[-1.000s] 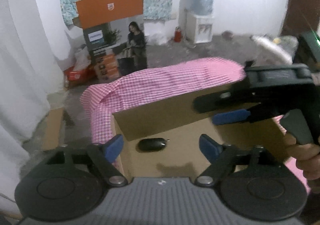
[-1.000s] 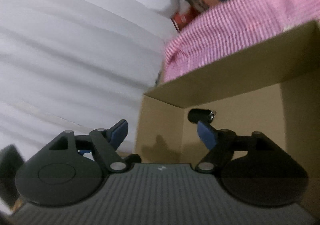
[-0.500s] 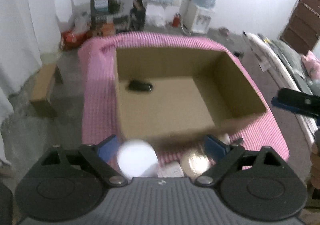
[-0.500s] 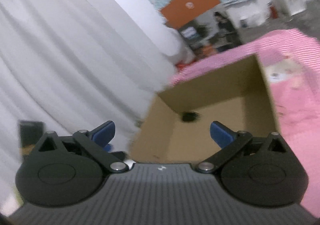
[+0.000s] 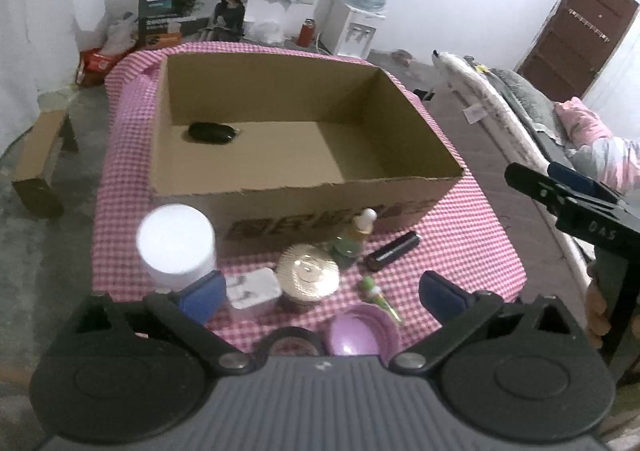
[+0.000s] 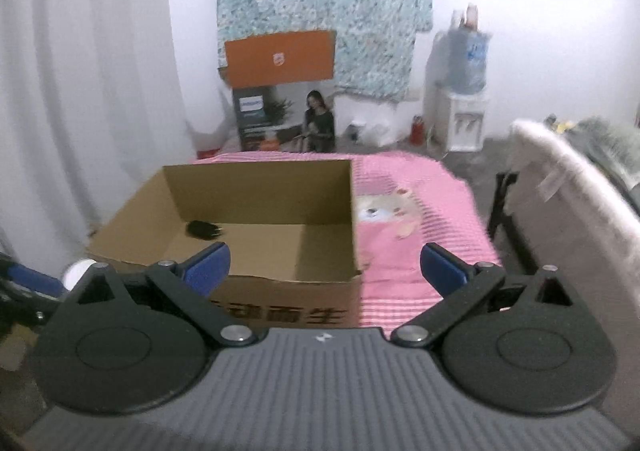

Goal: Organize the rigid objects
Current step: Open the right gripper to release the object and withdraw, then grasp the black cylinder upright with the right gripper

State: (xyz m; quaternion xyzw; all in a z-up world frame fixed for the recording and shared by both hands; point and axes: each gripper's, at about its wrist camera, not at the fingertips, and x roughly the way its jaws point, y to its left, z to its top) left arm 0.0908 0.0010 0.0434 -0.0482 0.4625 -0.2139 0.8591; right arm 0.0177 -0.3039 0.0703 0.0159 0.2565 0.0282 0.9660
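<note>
Left hand-held gripper (image 5: 318, 291): I have it tilted steeply down over the near edge of the worktop (image 5: 472, 235), jaws opening, nothing between them.
Right hand-held gripper (image 6: 324, 265): angled gently down toward the box (image 6: 256, 287), jaws wide, holding nothing.
Box: open, on the checked cloth; one black case (image 5: 211, 132) lies in its far left corner.
Loose items in front of the box: white jar (image 5: 176, 241), gold lid (image 5: 308, 271), dropper bottle (image 5: 354, 237), black stick (image 5: 393, 251), purple bowl (image 5: 362, 333), white case (image 5: 252, 287).
</note>
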